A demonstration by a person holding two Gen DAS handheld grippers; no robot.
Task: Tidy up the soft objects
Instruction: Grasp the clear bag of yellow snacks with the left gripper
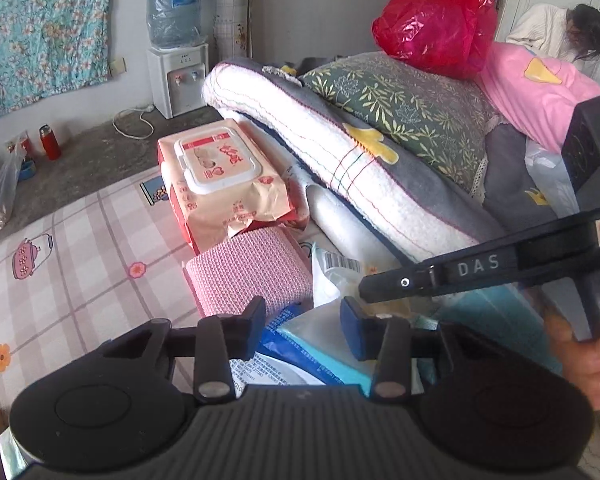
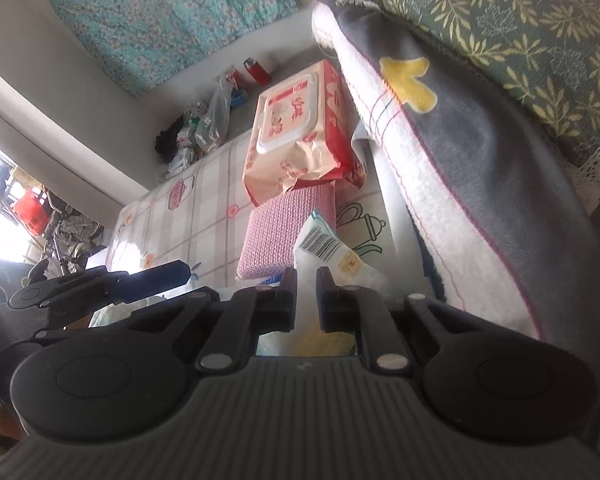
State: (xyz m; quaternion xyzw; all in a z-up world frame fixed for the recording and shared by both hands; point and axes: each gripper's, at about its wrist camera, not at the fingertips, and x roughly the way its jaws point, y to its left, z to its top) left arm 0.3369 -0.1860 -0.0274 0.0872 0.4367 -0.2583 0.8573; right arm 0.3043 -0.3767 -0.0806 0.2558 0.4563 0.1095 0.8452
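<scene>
Left gripper (image 1: pixel 303 322): jaws spread wide, nothing clamped, held above a blue-and-white tissue pack (image 1: pixel 320 360). Right gripper (image 2: pixel 306 294): jaws drawn narrow on a white barcoded packet (image 2: pixel 332 248), which stands between the fingers. Pink knitted cloth (image 1: pixel 252 270): folded, laid on the checked sheet (image 1: pixel 60 280), just ahead of both grippers. Wet-wipe pack (image 1: pixel 220 172): set behind the cloth, touching it. Folded blanket (image 1: pixel 340 152): stacked at right, a leaf-print pillow (image 1: pixel 404 104) on top.
</scene>
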